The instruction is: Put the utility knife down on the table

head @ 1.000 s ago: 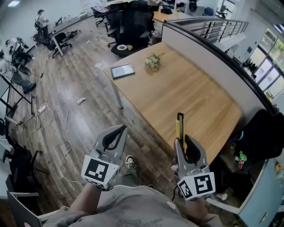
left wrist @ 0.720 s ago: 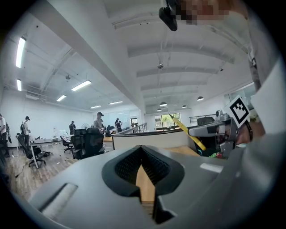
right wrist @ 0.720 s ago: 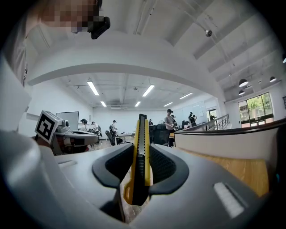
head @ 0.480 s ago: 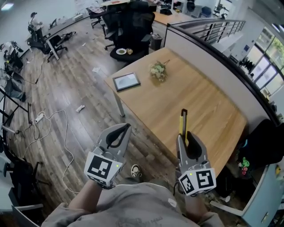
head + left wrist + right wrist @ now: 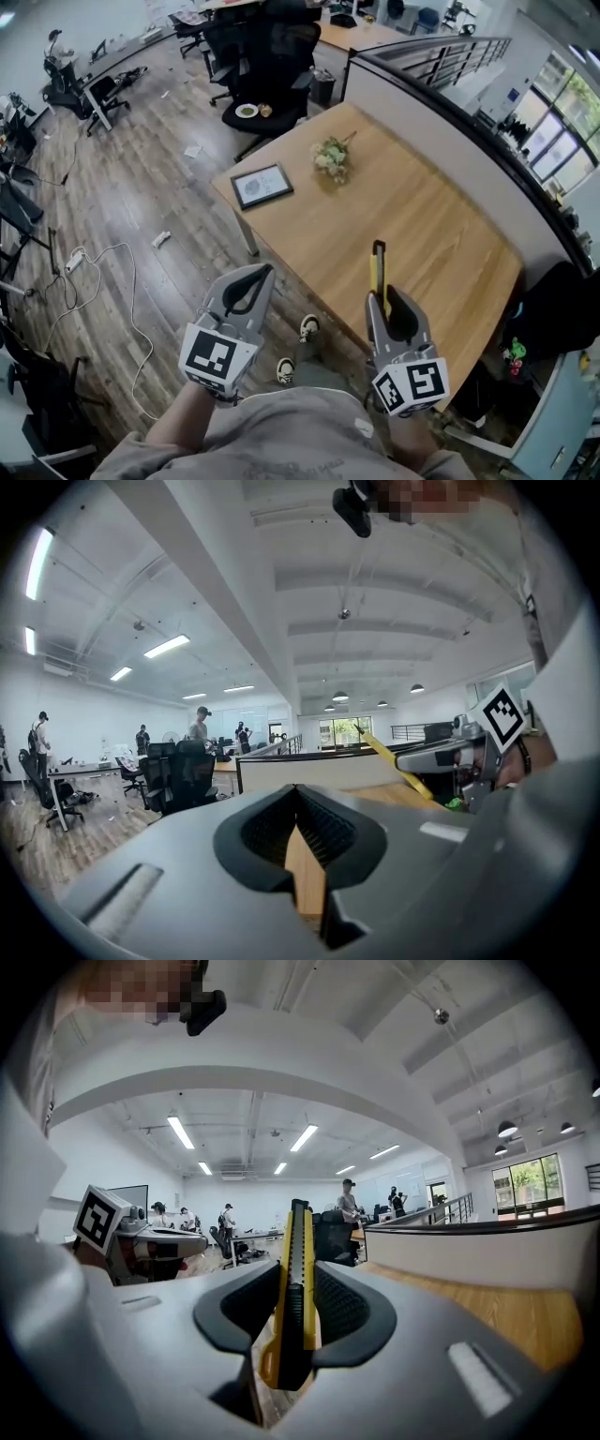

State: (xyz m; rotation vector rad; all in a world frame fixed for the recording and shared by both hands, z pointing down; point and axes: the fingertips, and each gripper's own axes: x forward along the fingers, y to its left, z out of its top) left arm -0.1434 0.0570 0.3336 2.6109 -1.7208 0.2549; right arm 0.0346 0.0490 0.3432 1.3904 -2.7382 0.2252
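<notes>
R gripper (image 5: 387, 302) is clamping the prob. light, stiff, slick-sided utility knife (image 5: 378, 265) near its butt end, by the counter (image 5: 422, 216) edge; L gripper (image 5: 251, 281) jaws are sitting closed, empty.

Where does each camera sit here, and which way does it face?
Head view: on the person's head, facing steeply down at the table; shows left tool, right tool and shirt.
Left gripper view: on the left tool, facing level along its shut, empty jaws over the table; shirt at right.
Right gripper view: on the right tool, facing along jaws shut on the knife; shirt at left.
Shared: each gripper view shows the other tool; all three show the table.
</notes>
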